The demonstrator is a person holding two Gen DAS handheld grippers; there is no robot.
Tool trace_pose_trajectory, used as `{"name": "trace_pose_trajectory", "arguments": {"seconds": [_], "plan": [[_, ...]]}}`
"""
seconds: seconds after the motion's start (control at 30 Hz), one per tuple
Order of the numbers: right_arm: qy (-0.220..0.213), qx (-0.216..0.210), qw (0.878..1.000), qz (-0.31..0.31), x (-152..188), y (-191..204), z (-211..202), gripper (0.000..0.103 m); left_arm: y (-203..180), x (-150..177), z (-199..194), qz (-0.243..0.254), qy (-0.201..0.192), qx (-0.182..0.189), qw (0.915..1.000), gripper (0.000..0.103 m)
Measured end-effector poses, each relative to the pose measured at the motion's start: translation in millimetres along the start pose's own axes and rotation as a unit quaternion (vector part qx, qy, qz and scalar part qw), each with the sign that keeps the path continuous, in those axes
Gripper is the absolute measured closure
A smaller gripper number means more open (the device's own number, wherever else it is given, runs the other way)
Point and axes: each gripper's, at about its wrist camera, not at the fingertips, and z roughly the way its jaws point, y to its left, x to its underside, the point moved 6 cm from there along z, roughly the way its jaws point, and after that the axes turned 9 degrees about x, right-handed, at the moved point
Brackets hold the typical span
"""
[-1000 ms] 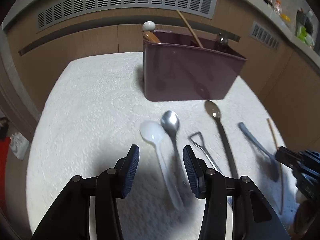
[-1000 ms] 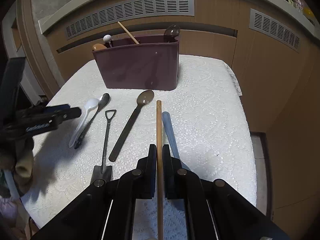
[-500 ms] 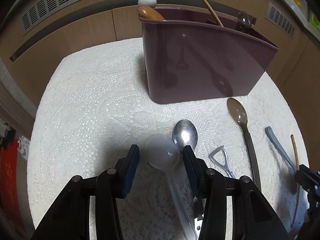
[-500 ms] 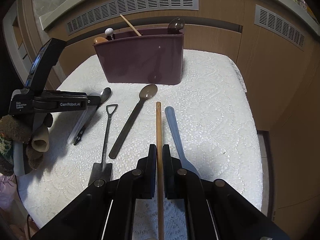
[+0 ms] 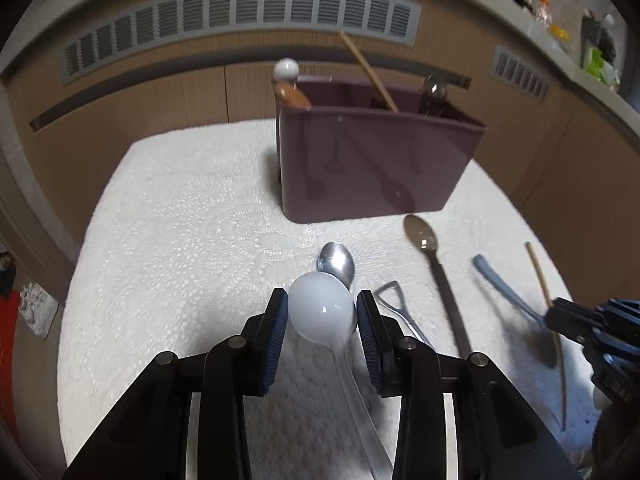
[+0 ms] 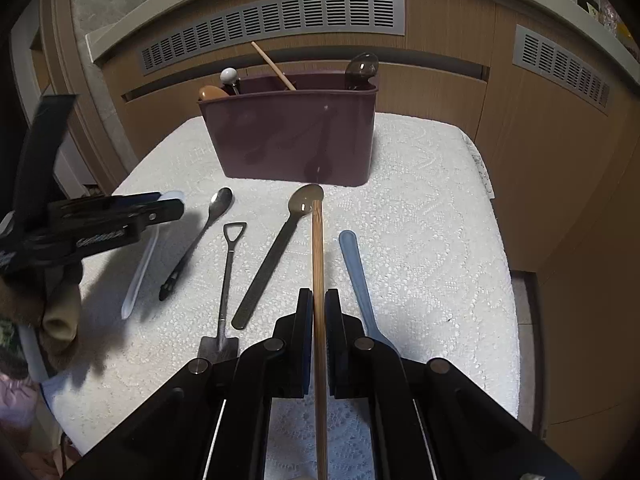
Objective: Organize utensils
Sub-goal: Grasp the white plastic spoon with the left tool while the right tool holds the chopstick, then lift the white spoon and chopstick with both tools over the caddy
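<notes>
My left claw (image 5: 322, 312) grips a milky, translucent white plastic spoon (image 5: 322, 310) by its bowl, in front of the maroon utensil caddy (image 5: 372, 164). My right claw (image 6: 319, 312) is clamped on a thin wooden chopstick (image 6: 318, 264) pointing toward that caddy above the table (image 6: 432, 240).

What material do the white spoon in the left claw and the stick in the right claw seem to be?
White spoon: probably plastic, milky and translucent, glossy highlight on the bowl. Stick: looks like bamboo or wood, matte tan, with fine lengthwise grain.
</notes>
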Motion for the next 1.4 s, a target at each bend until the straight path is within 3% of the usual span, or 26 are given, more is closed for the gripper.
{"name": "trace_pose_trajectory", "arguments": {"seconds": [0.3, 0.4, 0.5, 0.6, 0.67, 0.8, 0.87, 1.07, 1.17, 1.4], "plan": [[-0.019, -0.003, 1.000, 0.003, -8, 6, -12, 0.098, -14, 10, -56, -0.009, -0.066, 0.006, 0.9978, 0.067], [-0.033, -0.005, 0.999, 0.011, -16, 5, -23, 0.098, -21, -1, -75, -0.004, -0.097, 0.009, 0.9952, 0.067], [-0.075, -0.003, 0.997, 0.015, -38, 1, -46, 0.098, -37, -31, -103, 0.027, -0.146, 0.007, 0.9889, 0.067], [-0.138, 0.009, 0.990, 0.011, -81, -6, -83, 0.098, -55, -78, -135, 0.068, -0.208, -0.006, 0.9757, 0.067], [-0.189, 0.019, 0.982, 0.008, -114, -10, -110, 0.098, -67, -117, -156, 0.095, -0.255, -0.020, 0.9619, 0.067], [-0.268, 0.022, 0.963, 0.015, -175, -17, -152, 0.098, -75, -168, -180, 0.113, -0.320, -0.026, 0.9404, 0.067], [-0.278, 0.013, 0.960, 0.022, -198, -21, -158, 0.098, -76, -191, -186, 0.119, -0.344, -0.025, 0.9311, 0.067], [-0.274, 0.017, 0.961, 0.023, -242, -27, -146, 0.098, -70, -225, -169, 0.128, -0.375, -0.045, 0.9170, 0.067], [-0.266, 0.025, 0.964, 0.016, -246, -26, -135, 0.098, -63, -230, -149, 0.130, -0.372, -0.053, 0.9176, 0.067], [-0.243, 0.022, 0.970, 0.016, -246, -30, -104, 0.098, -40, -233, -97, 0.106, -0.348, -0.055, 0.9297, 0.066]]}}
